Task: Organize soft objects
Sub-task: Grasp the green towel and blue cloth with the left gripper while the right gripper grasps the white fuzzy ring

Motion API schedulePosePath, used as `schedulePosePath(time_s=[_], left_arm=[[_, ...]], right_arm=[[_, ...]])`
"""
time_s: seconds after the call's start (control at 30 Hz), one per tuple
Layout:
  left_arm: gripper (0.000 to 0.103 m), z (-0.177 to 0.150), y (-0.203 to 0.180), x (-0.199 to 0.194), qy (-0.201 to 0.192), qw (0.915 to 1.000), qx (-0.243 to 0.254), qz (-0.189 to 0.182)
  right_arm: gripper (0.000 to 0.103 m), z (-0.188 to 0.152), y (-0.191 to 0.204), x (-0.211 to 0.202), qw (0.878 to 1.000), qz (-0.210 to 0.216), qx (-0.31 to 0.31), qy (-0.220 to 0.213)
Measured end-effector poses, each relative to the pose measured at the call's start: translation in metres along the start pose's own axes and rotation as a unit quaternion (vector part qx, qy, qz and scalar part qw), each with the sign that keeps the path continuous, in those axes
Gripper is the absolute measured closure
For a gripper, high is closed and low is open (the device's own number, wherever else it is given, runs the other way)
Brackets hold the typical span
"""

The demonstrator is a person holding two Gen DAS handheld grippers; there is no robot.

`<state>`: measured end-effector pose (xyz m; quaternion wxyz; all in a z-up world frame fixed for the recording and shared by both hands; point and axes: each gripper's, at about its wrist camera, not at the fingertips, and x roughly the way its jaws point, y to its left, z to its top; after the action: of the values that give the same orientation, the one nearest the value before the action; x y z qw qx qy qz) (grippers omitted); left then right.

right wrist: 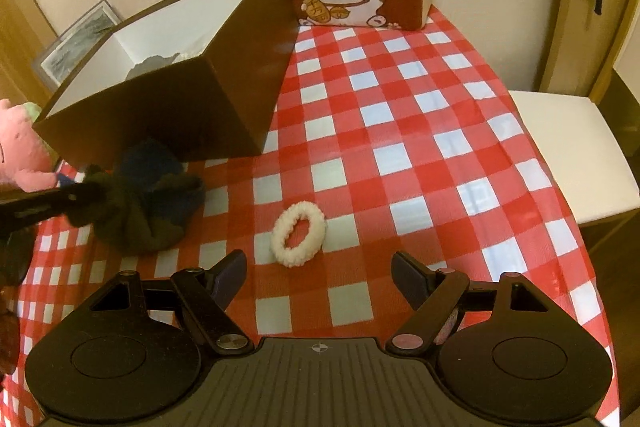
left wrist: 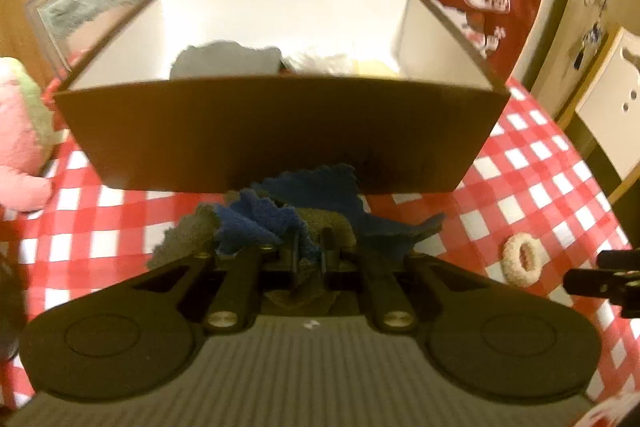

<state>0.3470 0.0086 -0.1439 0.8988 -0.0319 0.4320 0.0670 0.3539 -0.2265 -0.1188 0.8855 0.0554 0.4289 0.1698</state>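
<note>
Toward the desk's left edge the left gripper (right wrist: 86, 193) is clamped on a bunched blue-and-grey cloth (right wrist: 156, 199) just before the brown box (right wrist: 160, 115), while rightward the white fluffy ring (right wrist: 298, 233) lies directly ahead of the right gripper (right wrist: 318, 273), whose fingers stand spread and empty.

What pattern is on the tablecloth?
Red and white checks; the tablecloth shows best in the right wrist view.

left tool (left wrist: 310, 247) clamped, right tool (right wrist: 320, 277) spread
</note>
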Motion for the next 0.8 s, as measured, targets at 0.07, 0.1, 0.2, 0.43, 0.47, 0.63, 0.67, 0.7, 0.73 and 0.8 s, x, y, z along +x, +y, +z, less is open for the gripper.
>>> schedulePosePath(time_s=[0.07,0.1,0.2,0.43,0.47,0.63,0.67,0.7,0.73,0.8], left_arm=[[0.092,-0.001,-0.003,0.011,0.009,1.0,-0.003,0.0],[0.087,-0.001,-0.004,0.016,0.017,0.9998,-0.005,-0.001],[0.083,-0.001,-0.005,0.023,0.023,0.9996,-0.013,0.005],[0.036,-0.009,-0.017,0.018,0.026,0.9993,-0.014,-0.021],[0.034,-0.011,-0.022,0.018,0.025,0.9995,-0.002,-0.017],[0.021,-0.014,-0.04,0.026,0.026,0.9991,0.032,-0.005],[0.019,-0.014,-0.042,0.029,0.028,0.999,0.035,-0.001],[0.019,-0.014,-0.044,0.032,0.03,0.9988,0.038,0.004],[0.018,-0.014,-0.045,0.035,0.031,0.9985,0.043,0.011],[0.018,-0.015,-0.049,0.041,0.033,0.9973,0.06,0.026]], right_arm=[[0.024,0.002,-0.002,0.002,1.0,0.0,0.003,0.0],[0.024,0.002,-0.003,0.003,1.0,0.0,0.005,0.0],[0.024,0.003,-0.005,0.006,1.0,0.002,0.008,0.0],[0.024,0.005,-0.004,0.013,1.0,0.013,0.007,0.001],[0.024,0.005,-0.004,0.014,1.0,0.014,0.006,0.002],[0.024,0.006,-0.004,0.019,1.0,0.016,0.006,0.006],[0.024,0.006,-0.003,0.02,1.0,0.015,0.006,0.007],[0.024,0.007,-0.003,0.02,1.0,0.015,0.006,0.007],[0.024,0.007,-0.004,0.021,1.0,0.014,0.006,0.008],[0.024,0.007,-0.004,0.023,1.0,0.013,0.005,0.01]])
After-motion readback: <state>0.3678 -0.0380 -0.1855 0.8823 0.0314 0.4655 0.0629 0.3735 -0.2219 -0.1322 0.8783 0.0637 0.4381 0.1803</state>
